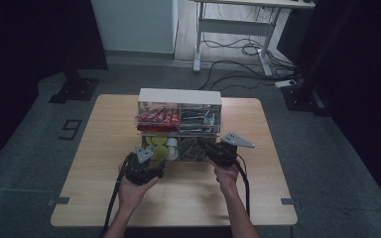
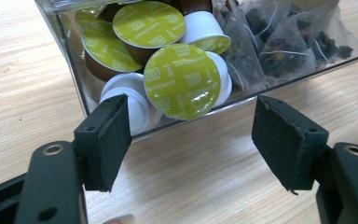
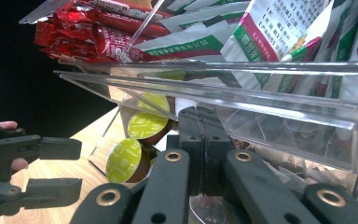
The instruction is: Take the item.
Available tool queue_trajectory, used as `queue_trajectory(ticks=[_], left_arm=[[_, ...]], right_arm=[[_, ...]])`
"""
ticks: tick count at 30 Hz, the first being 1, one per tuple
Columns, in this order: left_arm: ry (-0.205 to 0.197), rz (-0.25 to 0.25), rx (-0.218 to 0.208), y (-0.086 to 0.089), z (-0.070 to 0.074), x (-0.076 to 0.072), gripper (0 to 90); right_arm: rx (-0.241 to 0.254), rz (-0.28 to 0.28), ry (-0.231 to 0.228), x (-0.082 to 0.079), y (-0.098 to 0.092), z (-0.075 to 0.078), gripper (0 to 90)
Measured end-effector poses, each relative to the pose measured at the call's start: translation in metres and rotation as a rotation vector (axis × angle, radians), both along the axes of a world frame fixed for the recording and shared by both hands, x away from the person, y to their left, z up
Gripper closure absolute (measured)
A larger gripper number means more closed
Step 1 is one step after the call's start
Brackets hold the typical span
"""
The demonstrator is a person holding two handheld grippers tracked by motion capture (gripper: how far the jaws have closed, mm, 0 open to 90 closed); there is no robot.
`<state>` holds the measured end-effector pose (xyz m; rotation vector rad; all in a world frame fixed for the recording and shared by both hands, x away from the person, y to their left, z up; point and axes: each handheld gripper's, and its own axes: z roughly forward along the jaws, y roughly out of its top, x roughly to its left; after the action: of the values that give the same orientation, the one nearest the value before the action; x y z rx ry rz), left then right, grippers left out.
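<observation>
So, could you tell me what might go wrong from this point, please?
1. The left gripper stands open in front of the heaped coffee capsules; pulling one out could tumble the others onto the table.
2. The right gripper, jaws together, sits against the clear acrylic organiser by the tea bags; a hard push or pull could shift or tip the loaded box.
3. The two grippers work close together and may collide.
</observation>
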<state>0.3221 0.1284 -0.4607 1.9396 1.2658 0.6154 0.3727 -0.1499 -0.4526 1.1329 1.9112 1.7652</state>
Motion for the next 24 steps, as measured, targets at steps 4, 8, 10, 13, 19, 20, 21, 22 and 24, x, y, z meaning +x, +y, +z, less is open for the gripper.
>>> queue_trajectory(ticks=[4, 8, 10, 13, 19, 20, 21, 22, 24], left_arm=[[-0.002, 0.005, 0.013, 0.001, -0.001, 0.005, 28.4], [-0.006, 0.013, 0.021, 0.001, -0.002, 0.01, 27.8], [-0.006, 0.018, 0.029, 0.002, -0.003, 0.013, 27.2], [-0.004, 0.022, 0.032, 0.001, -0.004, 0.017, 26.4], [-0.003, 0.029, 0.04, 0.001, -0.006, 0.023, 25.7], [-0.005, 0.03, 0.036, 0.001, -0.006, 0.023, 25.6], [-0.003, 0.026, 0.038, 0.001, -0.007, 0.024, 25.5], [-0.001, 0.024, 0.038, 0.0, -0.007, 0.025, 25.4], [-0.002, 0.024, 0.04, -0.001, -0.008, 0.026, 25.2]], right_arm=[[-0.001, 0.0, -0.001, 0.0, 0.0, 0.0, 88.9], [-0.001, 0.001, -0.002, 0.0, 0.0, 0.0, 88.9], [0.0, 0.002, -0.002, 0.0, 0.0, 0.0, 88.9], [-0.001, 0.003, -0.002, 0.0, 0.0, 0.0, 88.9], [-0.001, 0.005, -0.003, 0.0, 0.0, 0.0, 88.9], [-0.001, 0.005, -0.003, 0.0, 0.0, 0.0, 88.9], [-0.001, 0.004, -0.003, 0.0, 0.0, 0.0, 88.9], [-0.002, 0.004, -0.004, 0.0, -0.001, 0.0, 88.9], [-0.001, 0.004, -0.004, 0.0, -0.001, -0.001, 88.9]])
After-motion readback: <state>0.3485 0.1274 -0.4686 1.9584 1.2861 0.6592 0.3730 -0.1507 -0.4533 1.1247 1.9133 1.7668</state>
